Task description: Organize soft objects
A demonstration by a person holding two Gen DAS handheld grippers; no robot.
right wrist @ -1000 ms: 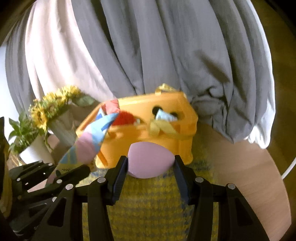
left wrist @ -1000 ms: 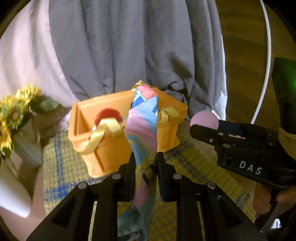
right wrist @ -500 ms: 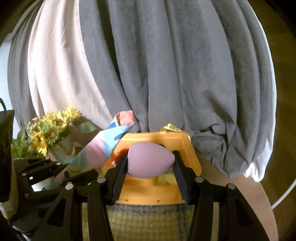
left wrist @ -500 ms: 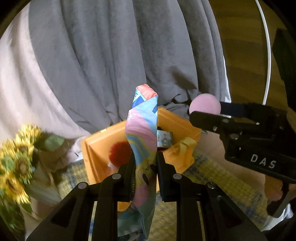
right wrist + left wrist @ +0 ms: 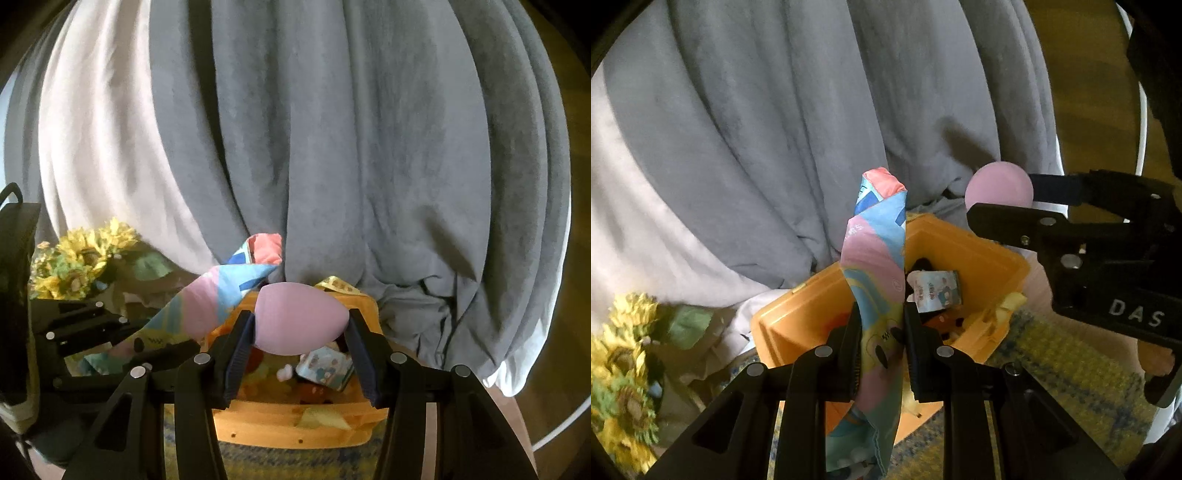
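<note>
Cloth [image 5: 877, 280] pinched between left fingers [image 5: 849, 354], sponge [image 5: 301, 319] between right fingers [image 5: 242, 350]

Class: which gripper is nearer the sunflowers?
Left. The left gripper, holding the patterned cloth, sits beside the sunflowers; the right gripper, gripping the pink sponge, is over the orange basket.

At centre frame my right tool [image 5: 301, 332] grips a pink egg-shaped sponge [image 5: 301, 317] over the orange basket [image 5: 295, 421] in the lower middle. From the left, my left tool [image 5: 110, 332] clamps a patterned cloth [image 5: 207, 306] angled up toward centre. Sunflowers [image 5: 85, 258] sit mid-left; grey curtain [image 5: 351, 147] fills the top.
</note>
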